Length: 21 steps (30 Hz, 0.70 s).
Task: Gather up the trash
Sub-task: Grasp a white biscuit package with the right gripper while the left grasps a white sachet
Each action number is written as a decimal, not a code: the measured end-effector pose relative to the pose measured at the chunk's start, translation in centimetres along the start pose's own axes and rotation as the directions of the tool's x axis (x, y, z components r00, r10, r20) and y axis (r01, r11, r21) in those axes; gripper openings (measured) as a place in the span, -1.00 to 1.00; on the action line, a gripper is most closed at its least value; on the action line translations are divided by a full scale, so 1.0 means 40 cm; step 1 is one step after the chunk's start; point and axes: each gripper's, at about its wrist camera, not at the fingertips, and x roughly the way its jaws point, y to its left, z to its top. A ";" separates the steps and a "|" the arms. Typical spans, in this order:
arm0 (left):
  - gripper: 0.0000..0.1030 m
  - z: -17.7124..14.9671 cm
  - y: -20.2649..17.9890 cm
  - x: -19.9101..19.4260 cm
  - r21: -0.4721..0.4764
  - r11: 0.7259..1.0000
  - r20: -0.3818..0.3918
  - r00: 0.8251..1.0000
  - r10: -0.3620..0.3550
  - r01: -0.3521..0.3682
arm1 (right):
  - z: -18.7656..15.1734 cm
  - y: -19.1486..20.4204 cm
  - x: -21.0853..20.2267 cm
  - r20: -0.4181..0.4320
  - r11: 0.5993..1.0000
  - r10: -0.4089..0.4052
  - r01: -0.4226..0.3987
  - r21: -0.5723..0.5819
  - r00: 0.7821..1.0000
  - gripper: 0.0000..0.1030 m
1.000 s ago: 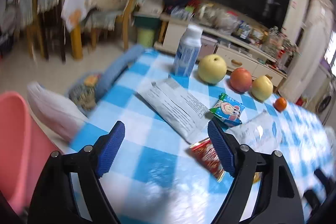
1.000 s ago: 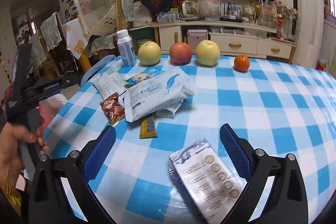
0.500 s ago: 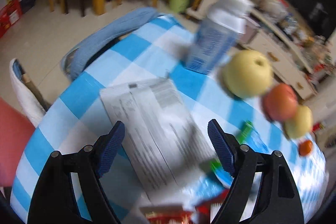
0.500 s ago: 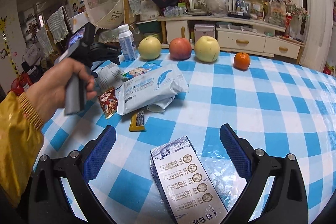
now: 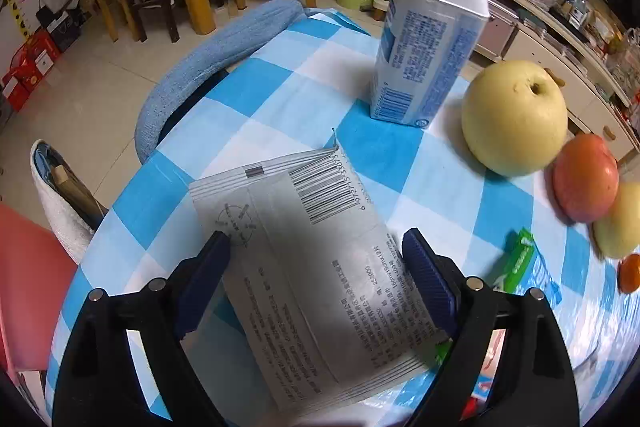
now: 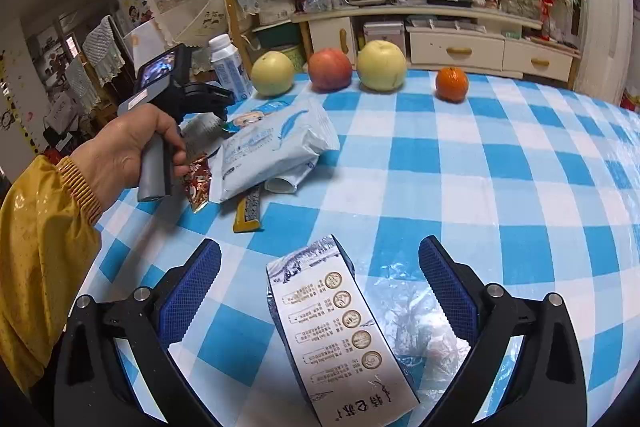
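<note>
A flat grey wrapper (image 5: pixel 304 307) with a barcode lies on the blue checked tablecloth (image 5: pixel 280 99). My left gripper (image 5: pixel 316 247) points down over it; its jaws are opening, the wrapper lies between them, and the pads do not press on it. From the right wrist view, a hand holds the left gripper (image 6: pixel 212 99) beside a white-blue tissue pack (image 6: pixel 272 151), a red snack wrapper (image 6: pixel 198 183) and a yellow bar wrapper (image 6: pixel 248 211). My right gripper (image 6: pixel 320 259) stands open above a white printed packet (image 6: pixel 344 339), which rests on crumpled clear plastic (image 6: pixel 420 319).
A white-blue milk bottle (image 5: pixel 432 39), two pale pears (image 5: pixel 516 119), a red apple (image 5: pixel 584 183) and an orange (image 6: pixel 451 84) stand along the table's far side. A green-blue snack bag (image 5: pixel 524 263) lies near the left gripper. A pink container (image 5: pixel 24 287) and a blue chair back (image 5: pixel 208 55) sit beyond the table edge.
My left gripper has moved forward and tipped down over the grey wrapper, which now fills the gap between its jaws. The right gripper has edged closer to the white packet.
</note>
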 end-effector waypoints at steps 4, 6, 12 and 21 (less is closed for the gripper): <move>0.70 -0.023 0.014 -0.009 -0.014 1.000 -0.003 1.000 -0.012 0.012 | -0.003 -0.024 0.012 -0.034 0.999 0.007 -0.006 0.046 0.999 0.91; 0.71 -0.039 0.014 -0.012 -0.002 1.000 0.006 1.000 -0.008 0.008 | -0.004 -0.030 0.012 -0.039 0.998 0.005 -0.002 0.057 0.999 0.90; 0.67 -0.059 0.030 -0.013 0.013 0.999 0.017 0.999 -0.050 0.050 | -0.007 -0.042 0.016 -0.054 0.998 -0.011 0.014 0.055 0.998 0.90; 0.39 -0.113 0.054 -0.048 0.072 0.988 0.026 0.990 -0.141 0.139 | -0.016 -0.050 0.031 -0.097 0.999 -0.009 0.013 0.042 0.995 0.91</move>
